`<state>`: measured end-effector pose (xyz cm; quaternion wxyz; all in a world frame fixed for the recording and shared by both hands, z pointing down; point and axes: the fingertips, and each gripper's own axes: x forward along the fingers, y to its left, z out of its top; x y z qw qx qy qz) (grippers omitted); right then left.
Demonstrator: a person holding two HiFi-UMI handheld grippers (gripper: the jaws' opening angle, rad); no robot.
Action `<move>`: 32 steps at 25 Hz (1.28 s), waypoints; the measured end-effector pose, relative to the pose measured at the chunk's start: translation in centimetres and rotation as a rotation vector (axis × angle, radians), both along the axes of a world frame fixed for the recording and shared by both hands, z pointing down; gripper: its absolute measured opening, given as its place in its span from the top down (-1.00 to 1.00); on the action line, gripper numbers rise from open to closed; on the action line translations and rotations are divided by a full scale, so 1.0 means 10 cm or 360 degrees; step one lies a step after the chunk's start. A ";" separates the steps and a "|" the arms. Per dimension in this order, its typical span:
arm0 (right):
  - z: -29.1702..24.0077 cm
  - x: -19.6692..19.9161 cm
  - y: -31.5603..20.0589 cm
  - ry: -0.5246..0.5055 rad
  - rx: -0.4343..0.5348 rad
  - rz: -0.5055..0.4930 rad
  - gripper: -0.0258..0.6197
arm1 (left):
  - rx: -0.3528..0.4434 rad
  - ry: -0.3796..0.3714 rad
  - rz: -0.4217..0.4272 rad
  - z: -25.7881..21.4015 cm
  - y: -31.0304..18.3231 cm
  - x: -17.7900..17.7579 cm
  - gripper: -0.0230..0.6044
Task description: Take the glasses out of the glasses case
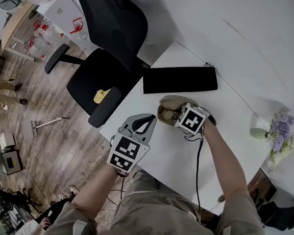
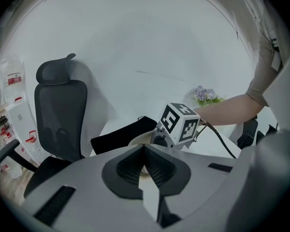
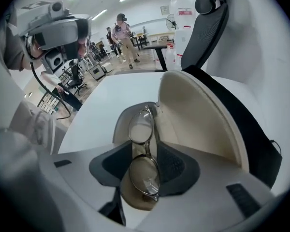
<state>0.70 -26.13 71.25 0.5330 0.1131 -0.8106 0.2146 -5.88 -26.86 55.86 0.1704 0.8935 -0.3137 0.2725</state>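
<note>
Gripping the thin metal-rimmed glasses (image 3: 141, 125) near the bridge, the right hand-held gripper (image 3: 145, 154) is clamped on them inside the open beige clamshell glasses case (image 3: 203, 115) on the white desk (image 1: 161, 153). Their long axis runs lens to lens along the case, in line with the gap between the jaws. The next move is probably a straight lift clear of the lid. The left hand-held gripper (image 2: 144, 151) is closed and empty, just beside the case.

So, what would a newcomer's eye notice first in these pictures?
Probably the open glasses case in the middle of the white table, with the right gripper over it, its jaws closed on the glasses at the bridge. The left gripper hangs beside it, jaws shut and empty; a black pouch lies just beyond the case.
</note>
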 end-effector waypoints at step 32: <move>-2.97 0.00 0.01 -0.0613 0.0911 0.0472 0.74 | 0.0417 0.0127 -0.0126 -1.52 0.29 -0.31 0.88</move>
